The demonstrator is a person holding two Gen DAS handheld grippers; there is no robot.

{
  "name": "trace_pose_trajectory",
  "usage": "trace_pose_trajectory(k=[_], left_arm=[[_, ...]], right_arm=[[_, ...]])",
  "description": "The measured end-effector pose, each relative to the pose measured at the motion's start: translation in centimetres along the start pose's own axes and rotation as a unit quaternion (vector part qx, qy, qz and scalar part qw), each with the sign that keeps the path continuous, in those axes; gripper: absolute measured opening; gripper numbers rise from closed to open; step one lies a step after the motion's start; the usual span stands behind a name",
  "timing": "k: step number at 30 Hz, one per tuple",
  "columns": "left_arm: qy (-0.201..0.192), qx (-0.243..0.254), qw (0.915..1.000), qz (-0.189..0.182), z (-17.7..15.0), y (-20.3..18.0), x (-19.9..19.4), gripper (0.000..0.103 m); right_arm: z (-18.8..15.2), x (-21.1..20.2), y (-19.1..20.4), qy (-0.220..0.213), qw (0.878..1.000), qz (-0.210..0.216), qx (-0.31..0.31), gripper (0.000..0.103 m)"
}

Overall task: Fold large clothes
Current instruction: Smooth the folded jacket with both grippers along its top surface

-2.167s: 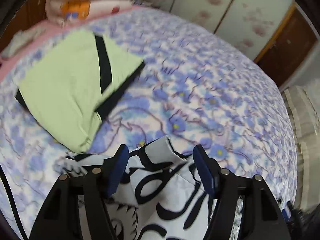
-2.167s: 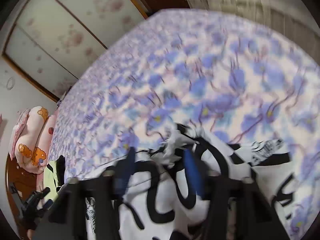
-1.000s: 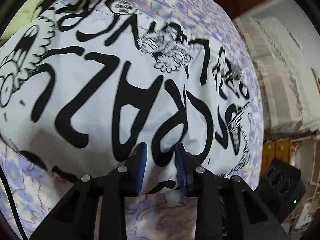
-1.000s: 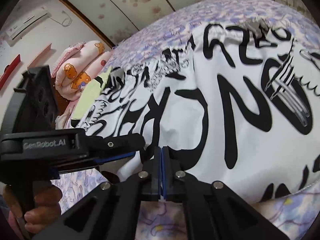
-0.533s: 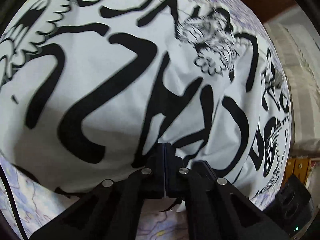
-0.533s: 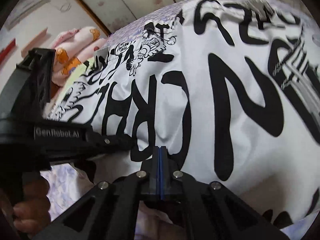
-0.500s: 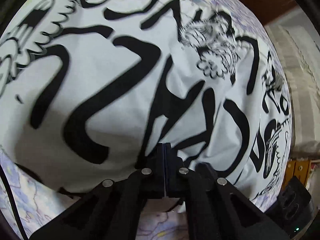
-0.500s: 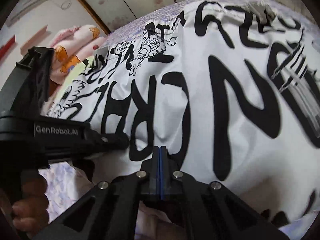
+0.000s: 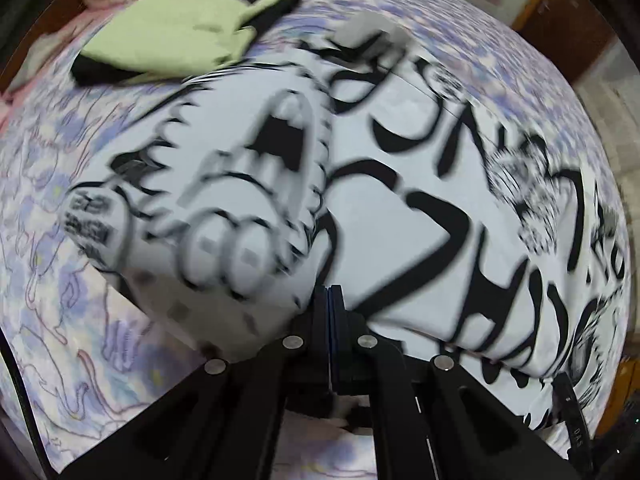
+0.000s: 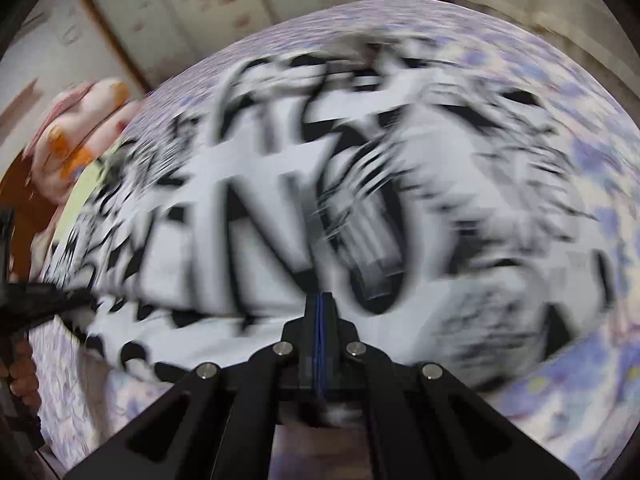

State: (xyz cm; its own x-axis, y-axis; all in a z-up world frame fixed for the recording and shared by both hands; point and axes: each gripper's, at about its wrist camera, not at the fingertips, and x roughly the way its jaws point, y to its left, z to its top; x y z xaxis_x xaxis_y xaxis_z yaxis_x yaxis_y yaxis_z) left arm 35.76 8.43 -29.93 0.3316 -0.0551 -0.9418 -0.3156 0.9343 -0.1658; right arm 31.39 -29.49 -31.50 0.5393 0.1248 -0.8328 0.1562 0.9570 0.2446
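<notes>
Black jaws on your left hand-held gripper (image 9: pixel 330 312) are pressed together, clamped on the near hem of the white garment (image 9: pixel 400 208); they have just been closing onto that cloth. Your right hand-held gripper (image 10: pixel 321 320) is clenched the same way, its blue pads meeting with the garment's near edge pinched between them.

From the left wrist view, the white garment with its heavy black lettering and cartoon prints spreads away from the jaws across the bed (image 9: pixel 60 320), which carries a sheet of blue and lilac flowers. The cloth bulges up just past the jaws, and the print on that bulge is smeared by motion. Bare sheet shows near you to the left of the garment and below the gripper.

From the right wrist view, the same garment fills most of the picture, badly blurred, so the lettering cannot be read. At the left edge your left hand (image 10: pixel 20 376) wraps the black handle of the other gripper, whose fingers reach in to the garment's hem.

Farther off, a folded green garment with black trim (image 9: pixel 176 28) lies on the bed beyond the white one's far left corner; whether the two touch is hard to tell. Behind it sits a pink and orange bundle of bedding (image 10: pixel 80 128), and pale wardrobe panels (image 10: pixel 208 12) stand past the bed.
</notes>
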Motion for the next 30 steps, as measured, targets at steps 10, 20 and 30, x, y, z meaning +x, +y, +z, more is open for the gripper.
trace_pose_trajectory(k=[10,20,30], left_arm=[[-0.013,0.002,0.9972,0.074,0.9,5.8,-0.3,0.001],[-0.005,-0.036,0.9969,0.070,2.2,7.1,0.0,0.001],[0.012,0.002,0.9999,0.010,1.1,2.3,-4.0,0.013]], right_arm=[[1.5,-1.9,-5.4,-0.008,0.996,-0.087,-0.009,0.000],[2.6,-2.2,-5.3,-0.009,0.988,-0.156,-0.004,0.000],[3.7,-6.8,-1.0,-0.056,0.996,-0.070,0.014,0.000]])
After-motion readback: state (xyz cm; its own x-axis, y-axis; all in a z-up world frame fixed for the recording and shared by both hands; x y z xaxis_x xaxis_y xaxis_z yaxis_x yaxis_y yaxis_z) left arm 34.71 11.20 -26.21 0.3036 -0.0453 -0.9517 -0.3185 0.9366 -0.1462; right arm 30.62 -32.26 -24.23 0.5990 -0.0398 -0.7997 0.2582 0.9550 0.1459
